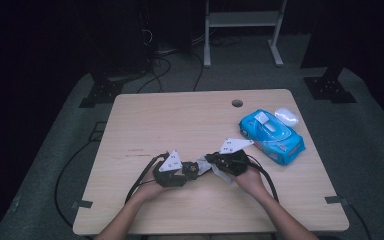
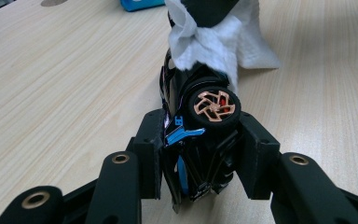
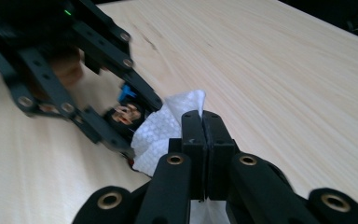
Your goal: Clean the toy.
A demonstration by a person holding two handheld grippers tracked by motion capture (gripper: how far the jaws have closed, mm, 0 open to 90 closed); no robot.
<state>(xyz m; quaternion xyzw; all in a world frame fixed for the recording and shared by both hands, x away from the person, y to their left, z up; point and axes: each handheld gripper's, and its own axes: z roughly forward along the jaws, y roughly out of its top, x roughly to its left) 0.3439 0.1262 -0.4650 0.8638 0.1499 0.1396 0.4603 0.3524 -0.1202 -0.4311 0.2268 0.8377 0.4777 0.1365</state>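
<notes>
- While the left claw (image 2: 200,140) stands clenched on the black toy car (image 2: 200,154), its pads pressing both flanks just behind a copper-spoked wheel (image 2: 213,105), the grip looks narrow and set near one end, so a hard wipe could lever the car out sideways.
- Right claw (image 3: 203,135) is clenched on a white wipe (image 3: 161,130); jaws meet with the sheet pinched between them. If the sheet is caught by a thin fold, as it seems, it may slip free on the first drag.
- Likely snag: wipe bunched over the far end of the car could catch on the wheel or the blue trim (image 2: 182,133), tearing or tugging the car against the left grip.
- Both claws work nearly nose to nose; a misjudged push could knock jaw against jaw and jolt the car loose onto the tabletop (image 1: 190,120).
- Position, high view: car sits between left claw (image 1: 180,172) and right claw (image 1: 219,162), near the front middle of the tabletop, the wipe (image 1: 220,175) trailing below the right claw.
- From the left claw the wipe (image 2: 214,46) lies at twelve o'clock, draped over the car's far end.
- From the right claw the car (image 3: 128,114) lies at about ten o'clock, close by, held within the other claw's linkage.
- Blue wipe pack (image 1: 272,135) rests at about two o'clock from the right claw, well apart, with a clear lid (image 1: 286,116) just beyond it. Not in the way.
</notes>
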